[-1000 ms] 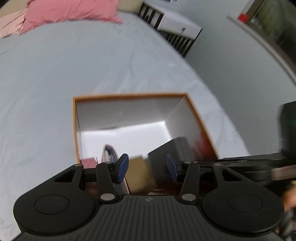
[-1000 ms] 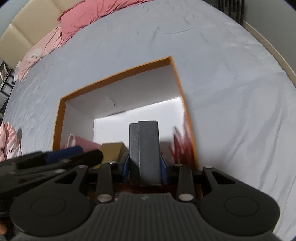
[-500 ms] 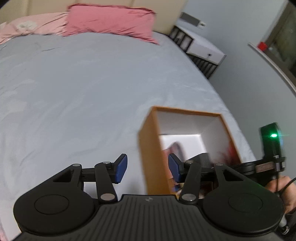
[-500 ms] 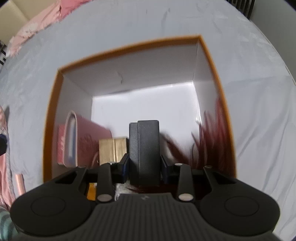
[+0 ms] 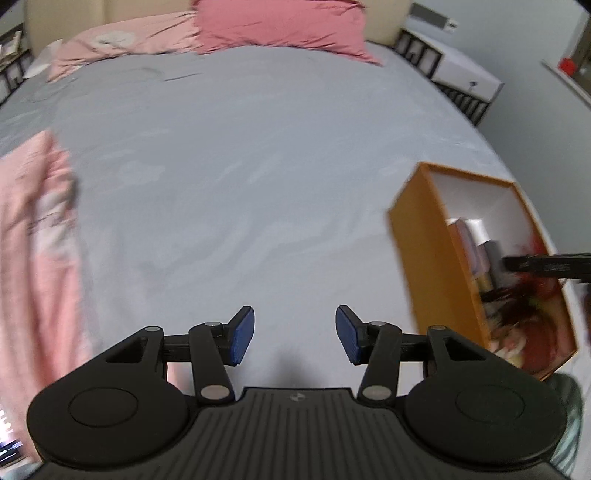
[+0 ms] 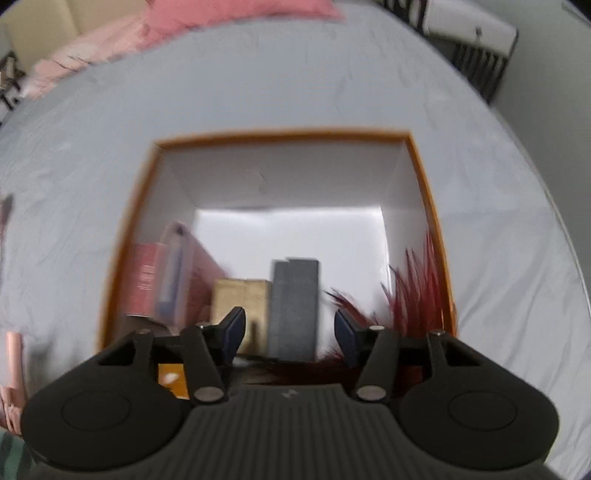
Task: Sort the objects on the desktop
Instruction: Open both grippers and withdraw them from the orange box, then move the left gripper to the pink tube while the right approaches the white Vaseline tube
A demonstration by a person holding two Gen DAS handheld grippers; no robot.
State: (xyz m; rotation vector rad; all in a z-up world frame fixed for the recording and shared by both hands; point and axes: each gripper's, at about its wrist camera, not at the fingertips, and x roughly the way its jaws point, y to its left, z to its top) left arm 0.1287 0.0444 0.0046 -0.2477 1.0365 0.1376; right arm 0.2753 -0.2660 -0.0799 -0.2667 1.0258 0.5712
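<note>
An orange box with white inner walls sits on a grey bedsheet. Inside stand a dark grey block, a tan box, a pink case and a red feathery thing. My right gripper is open above the box's near side, its jaws apart on either side of the grey block and not touching it. My left gripper is open and empty over bare sheet, left of the orange box. The right gripper's tip shows in the left wrist view.
Pink pillows lie at the head of the bed. Pink cloth lies at the left. A white cabinet stands beyond the bed's right edge. A pink item lies left of the box.
My right gripper has opened and let go of the grey block, which now stands in the box. My left gripper has swung left, away from the box.
</note>
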